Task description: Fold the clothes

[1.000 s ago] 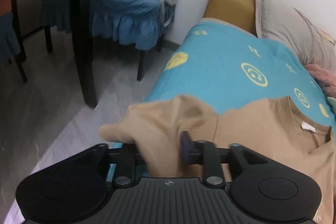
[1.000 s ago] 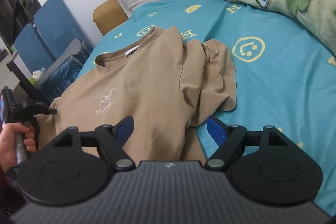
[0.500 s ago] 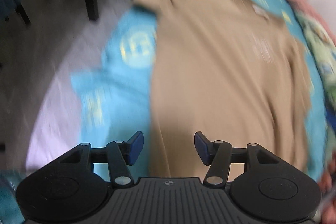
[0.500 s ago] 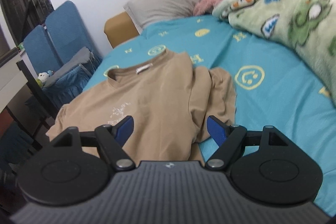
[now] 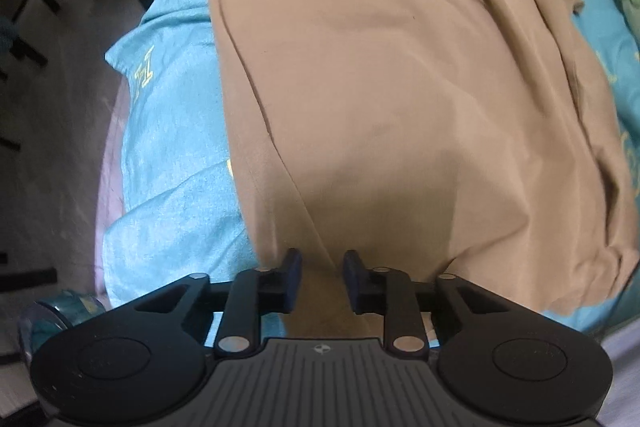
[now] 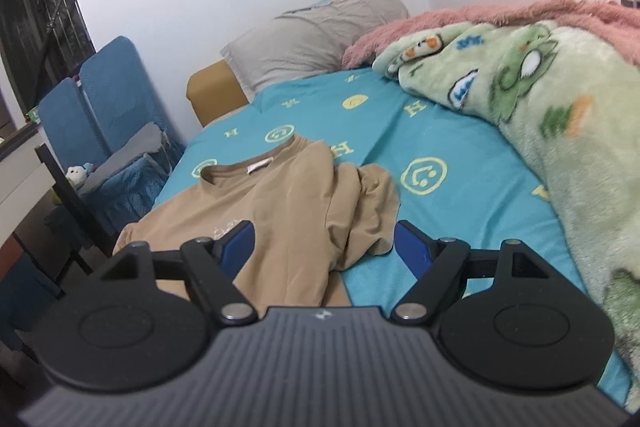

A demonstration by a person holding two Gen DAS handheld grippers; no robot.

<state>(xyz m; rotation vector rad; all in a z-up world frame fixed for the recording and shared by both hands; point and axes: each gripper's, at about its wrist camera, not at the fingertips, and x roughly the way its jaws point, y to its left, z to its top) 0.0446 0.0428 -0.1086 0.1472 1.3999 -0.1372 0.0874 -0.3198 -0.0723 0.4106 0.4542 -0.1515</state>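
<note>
Left tool closing over the tan T-shirt hem on the bed; right tool spread, empty. Pinching both layers should keep the fold square.

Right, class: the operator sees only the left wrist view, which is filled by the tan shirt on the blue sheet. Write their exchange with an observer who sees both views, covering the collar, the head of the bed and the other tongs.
Operator: Where is the shirt's collar?
Observer: The collar of the tan shirt lies at the end nearest the bed's head, and its white label is showing.
Operator: What lies at the head of the bed?
Observer: A grey pillow rests against the wall.
Operator: And the right tongs?
Observer: The right tongs stand wide open with nothing between them.
</note>
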